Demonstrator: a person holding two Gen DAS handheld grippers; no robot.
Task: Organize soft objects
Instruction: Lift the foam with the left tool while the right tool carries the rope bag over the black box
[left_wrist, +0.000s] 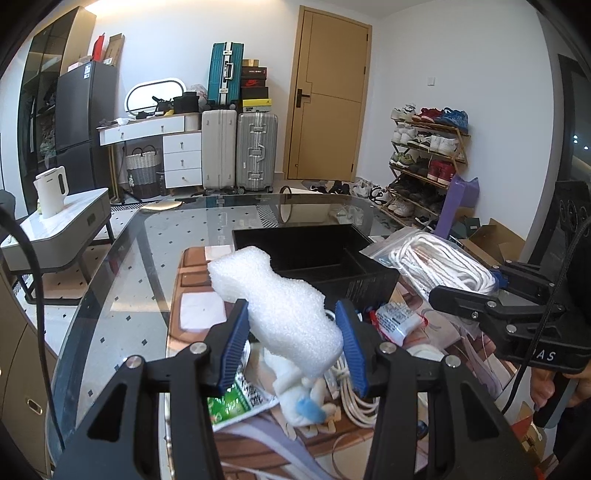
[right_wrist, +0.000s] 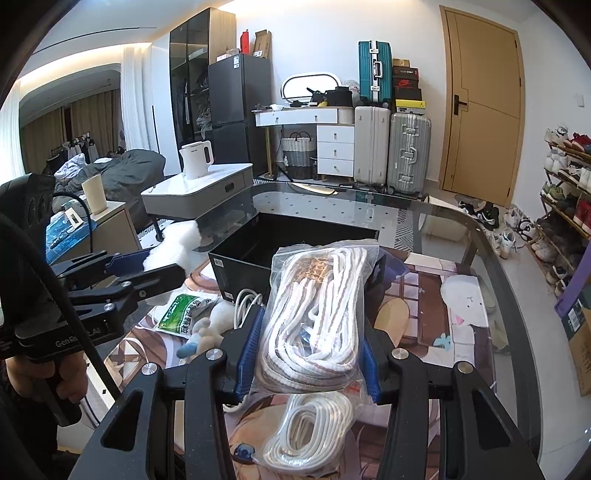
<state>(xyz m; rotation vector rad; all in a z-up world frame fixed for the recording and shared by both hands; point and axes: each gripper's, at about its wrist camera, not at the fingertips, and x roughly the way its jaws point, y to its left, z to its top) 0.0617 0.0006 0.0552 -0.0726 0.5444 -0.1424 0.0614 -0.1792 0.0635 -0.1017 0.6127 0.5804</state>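
Observation:
My left gripper (left_wrist: 293, 345) is shut on a white foam piece (left_wrist: 280, 299) and holds it above the table, just in front of the black divided bin (left_wrist: 317, 254). The foam also shows in the right wrist view (right_wrist: 173, 245). My right gripper (right_wrist: 308, 354) is shut on a clear bag of white rope (right_wrist: 317, 314) and holds it up near the bin (right_wrist: 295, 236). That bag also shows in the left wrist view (left_wrist: 436, 258). A small white plush toy (left_wrist: 303, 391), a green packet (left_wrist: 232, 402) and a red-printed packet (left_wrist: 399, 321) lie on the printed mat.
A second bag of white rope (right_wrist: 310, 435) lies on the mat under my right gripper. White cable (left_wrist: 354, 398) lies beside the plush. The glass table edge (left_wrist: 92, 295) curves at left. A side table with a kettle (left_wrist: 51, 192) stands beyond it.

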